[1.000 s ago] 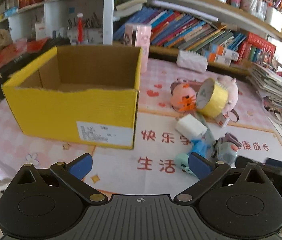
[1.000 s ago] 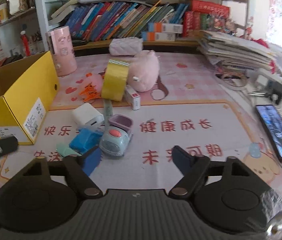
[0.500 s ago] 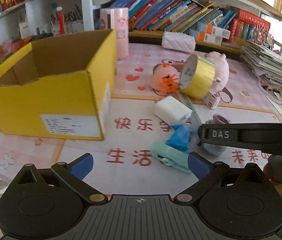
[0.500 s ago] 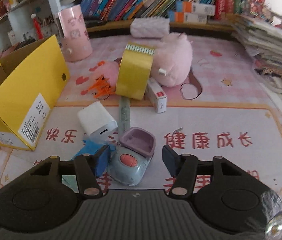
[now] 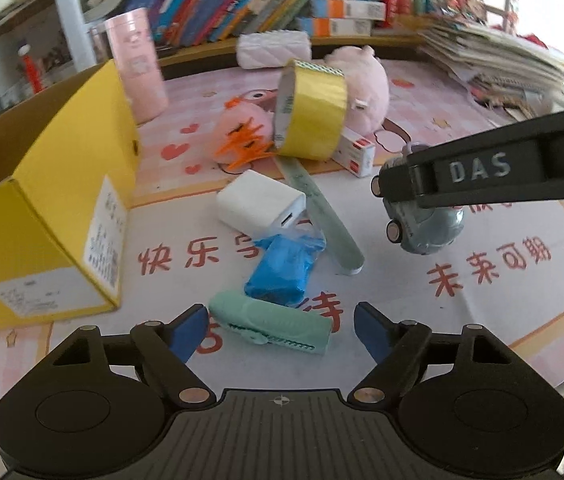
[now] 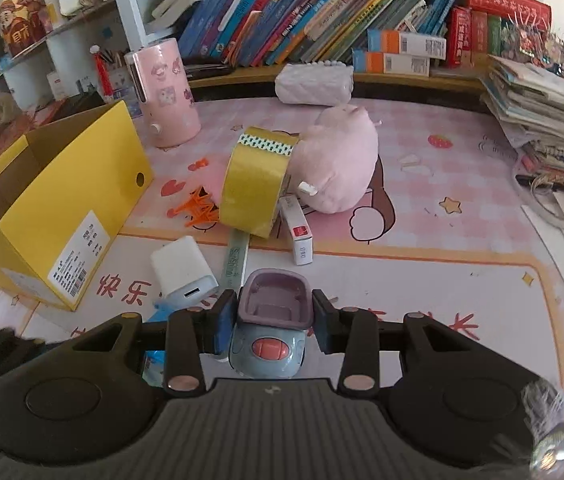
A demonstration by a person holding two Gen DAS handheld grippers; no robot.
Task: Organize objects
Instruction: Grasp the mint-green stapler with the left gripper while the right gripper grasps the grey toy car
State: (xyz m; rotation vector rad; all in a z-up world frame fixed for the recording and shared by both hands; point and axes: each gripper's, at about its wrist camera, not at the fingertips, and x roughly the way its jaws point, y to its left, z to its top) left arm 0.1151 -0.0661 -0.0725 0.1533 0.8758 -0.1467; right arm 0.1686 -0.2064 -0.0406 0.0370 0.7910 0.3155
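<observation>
My right gripper (image 6: 274, 322) is shut on a grey-blue toy car (image 6: 270, 332) with a purple seat; in the left wrist view the car (image 5: 425, 222) hangs just above the mat under the right gripper's finger. My left gripper (image 5: 280, 330) is open and empty, just above a mint green clip (image 5: 272, 322) and a blue packet (image 5: 282, 268). The open yellow box (image 5: 42, 208) stands at the left and also shows in the right wrist view (image 6: 54, 208).
On the pink mat lie a white charger (image 5: 260, 204), a green ruler (image 5: 323, 216), a yellow tape roll (image 5: 309, 112), a pink plush (image 6: 337, 160), an orange clip (image 6: 198, 210) and a small red-white box (image 6: 299, 232). A pink cylinder (image 6: 164, 92), book shelves and stacked papers (image 6: 541, 108) border the mat.
My right gripper moved forward over the toy car and closed on it, lifting it slightly. My left gripper moved right and closer to the mint clip and blue packet.
</observation>
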